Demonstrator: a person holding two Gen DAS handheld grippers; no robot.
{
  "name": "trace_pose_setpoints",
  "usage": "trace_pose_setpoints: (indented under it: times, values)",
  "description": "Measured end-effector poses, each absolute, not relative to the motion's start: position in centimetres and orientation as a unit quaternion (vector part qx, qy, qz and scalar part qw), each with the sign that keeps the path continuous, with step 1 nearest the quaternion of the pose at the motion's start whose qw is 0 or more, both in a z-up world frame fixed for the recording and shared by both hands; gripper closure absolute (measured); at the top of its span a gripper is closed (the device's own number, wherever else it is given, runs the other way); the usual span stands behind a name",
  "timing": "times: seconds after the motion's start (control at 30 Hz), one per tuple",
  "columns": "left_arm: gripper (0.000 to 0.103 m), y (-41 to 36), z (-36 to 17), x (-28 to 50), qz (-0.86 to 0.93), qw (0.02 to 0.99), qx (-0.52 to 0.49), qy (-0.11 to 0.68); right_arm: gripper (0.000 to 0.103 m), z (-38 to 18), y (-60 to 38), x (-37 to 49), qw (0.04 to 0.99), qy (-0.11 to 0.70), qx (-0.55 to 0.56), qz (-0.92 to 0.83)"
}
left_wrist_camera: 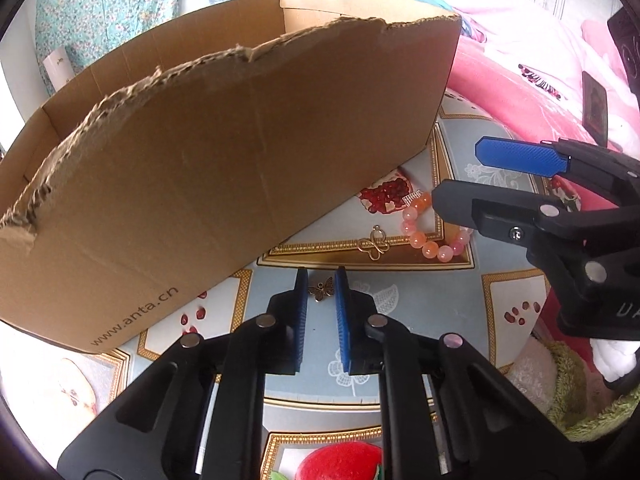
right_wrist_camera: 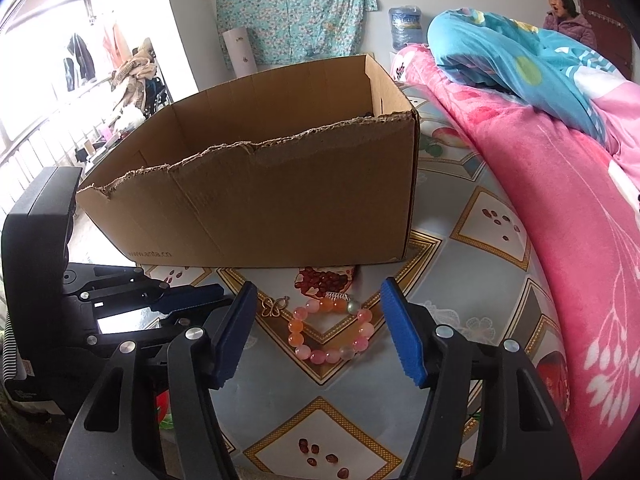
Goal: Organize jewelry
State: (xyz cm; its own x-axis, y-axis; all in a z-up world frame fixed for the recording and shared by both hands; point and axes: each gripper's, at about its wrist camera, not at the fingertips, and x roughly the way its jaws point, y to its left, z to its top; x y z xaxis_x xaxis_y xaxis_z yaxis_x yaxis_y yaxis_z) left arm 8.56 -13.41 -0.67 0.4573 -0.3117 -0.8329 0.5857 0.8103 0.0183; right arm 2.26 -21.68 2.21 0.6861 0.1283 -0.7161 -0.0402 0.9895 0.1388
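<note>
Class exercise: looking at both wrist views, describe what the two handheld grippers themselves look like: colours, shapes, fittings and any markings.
Both grippers match. The left gripper and right gripper each have two black plastic arms with slotted cut-outs, joined by round silver pins. Each finger ends in a flat blue pad with a fine ribbed texture. White lettering shows on the right gripper's body, only partly readable. No cables or sleeves are visible.

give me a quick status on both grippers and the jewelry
Left gripper nearly closed around small bronze butterfly charm. Right gripper open over pink-orange bead bracelet. Torn cardboard box right behind.

The cardboard box (left_wrist_camera: 224, 152) reads "www.anta.cn" (printed low on its side).
</note>
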Motion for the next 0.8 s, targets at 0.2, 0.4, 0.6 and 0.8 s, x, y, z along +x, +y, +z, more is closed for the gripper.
trace_pose_setpoints:
  times: [0.2, 0.4, 0.6, 0.8]
  values:
    - [0.091, -13.5, -0.5, 8.2, -0.264, 0.842, 0.169, 0.440, 0.043, 2.3, -21.4, 2.1, 0.918, 0.391, 0.048, 0.053]
    - [0.091, -13.4, -0.7, 8.2, -0.256, 0.842, 0.165, 0.444, 0.046, 2.4, -20.9, 2.3, 0.917, 0.392, 0.036, 0.066]
    - [0.091, -12.3, -0.8, 8.2, -0.238, 0.847, 0.150, 0.452, 0.052, 2.2, -19.3, 2.8, 0.909, 0.406, 0.014, 0.092]
    - [0.091, -10.9, -0.8, 8.3, -0.224, 0.849, 0.137, 0.458, 0.054, 1.3, -17.9, 3.4, 0.892, 0.435, 0.015, 0.123]
